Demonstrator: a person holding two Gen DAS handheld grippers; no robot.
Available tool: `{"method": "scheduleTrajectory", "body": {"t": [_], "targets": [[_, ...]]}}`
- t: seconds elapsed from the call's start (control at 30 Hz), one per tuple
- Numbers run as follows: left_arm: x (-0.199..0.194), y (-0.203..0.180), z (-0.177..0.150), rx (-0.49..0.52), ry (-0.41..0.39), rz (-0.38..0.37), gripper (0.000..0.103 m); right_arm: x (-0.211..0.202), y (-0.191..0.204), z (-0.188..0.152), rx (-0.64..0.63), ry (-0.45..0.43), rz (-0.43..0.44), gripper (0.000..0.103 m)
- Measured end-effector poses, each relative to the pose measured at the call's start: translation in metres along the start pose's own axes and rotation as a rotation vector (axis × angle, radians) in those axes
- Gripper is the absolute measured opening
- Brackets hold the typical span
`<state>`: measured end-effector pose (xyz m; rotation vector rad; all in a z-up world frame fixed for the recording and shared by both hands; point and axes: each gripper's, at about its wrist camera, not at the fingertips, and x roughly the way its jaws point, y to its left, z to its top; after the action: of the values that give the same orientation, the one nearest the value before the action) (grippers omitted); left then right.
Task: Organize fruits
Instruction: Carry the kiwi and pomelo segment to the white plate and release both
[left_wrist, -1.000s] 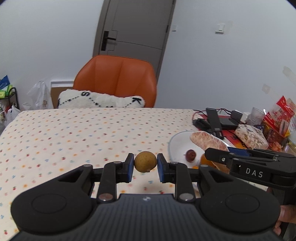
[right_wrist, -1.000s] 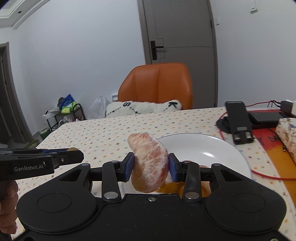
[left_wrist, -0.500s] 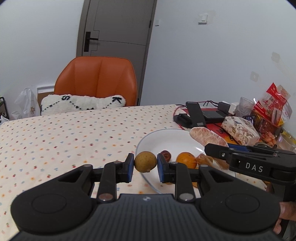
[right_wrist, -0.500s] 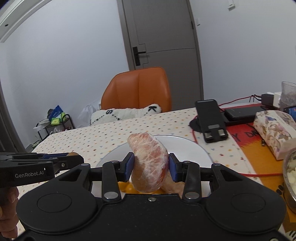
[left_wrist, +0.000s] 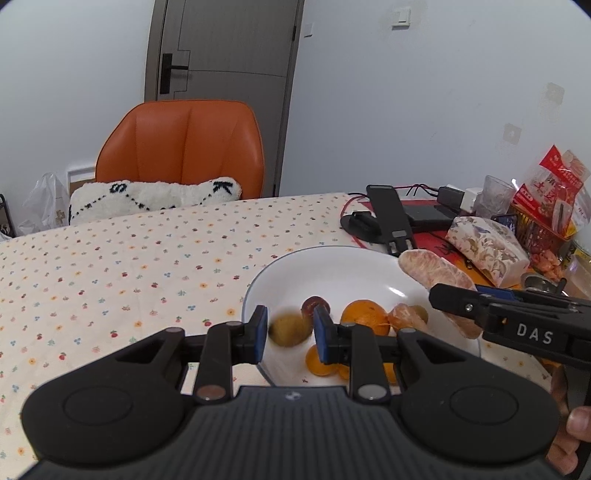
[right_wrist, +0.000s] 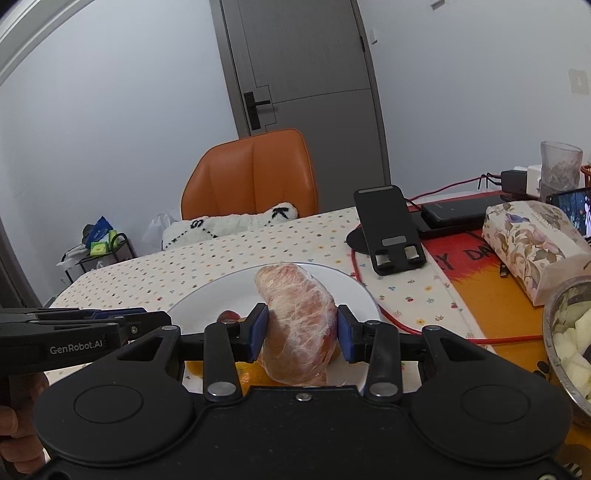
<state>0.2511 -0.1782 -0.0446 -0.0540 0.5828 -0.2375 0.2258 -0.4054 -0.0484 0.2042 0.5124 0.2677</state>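
A small brown round fruit (left_wrist: 290, 328) shows blurred between the blue pads of my left gripper (left_wrist: 290, 330), just over the near rim of the white plate (left_wrist: 332, 266). It sits a little low and seems loose, so that gripper looks just open. The plate holds an orange (left_wrist: 364, 312), a red date (left_wrist: 316, 304) and a peeled segment (left_wrist: 404, 317). My right gripper (right_wrist: 301, 330) is shut on a large peeled pomelo piece (right_wrist: 299, 325) in film, over the plate (right_wrist: 221, 299). That piece (left_wrist: 436, 273) hangs at the plate's right side.
A phone stand (left_wrist: 388, 218), a power bank, a floral tissue box (left_wrist: 484, 243), a glass and snack bags crowd the table's right side. A metal bowl (right_wrist: 569, 332) of cut pieces sits near right. An orange chair (left_wrist: 184, 147) with a cushion stands behind the table.
Both grippers have moved right and forward over the plate. The brown fruit, sharp and gripped before, is now blurred and slightly lower between the left pads. The right grip is unchanged.
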Motion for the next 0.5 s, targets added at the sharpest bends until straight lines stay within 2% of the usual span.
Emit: {"method": "scheduleTrajectory", "body": {"t": [0.43, 0.5], "targets": [[-0.007, 0.016, 0.002, -0.033, 0.003, 0.022, 0.029, 0.012, 0.006, 0.010, -0.026, -0.005, 0.010, 0.038], [-0.010, 0.020, 0.002, -0.040, 0.003, 0.030, 0.030, 0.014, 0.009, 0.013, -0.024, -0.008, 0.013, 0.040]]}}
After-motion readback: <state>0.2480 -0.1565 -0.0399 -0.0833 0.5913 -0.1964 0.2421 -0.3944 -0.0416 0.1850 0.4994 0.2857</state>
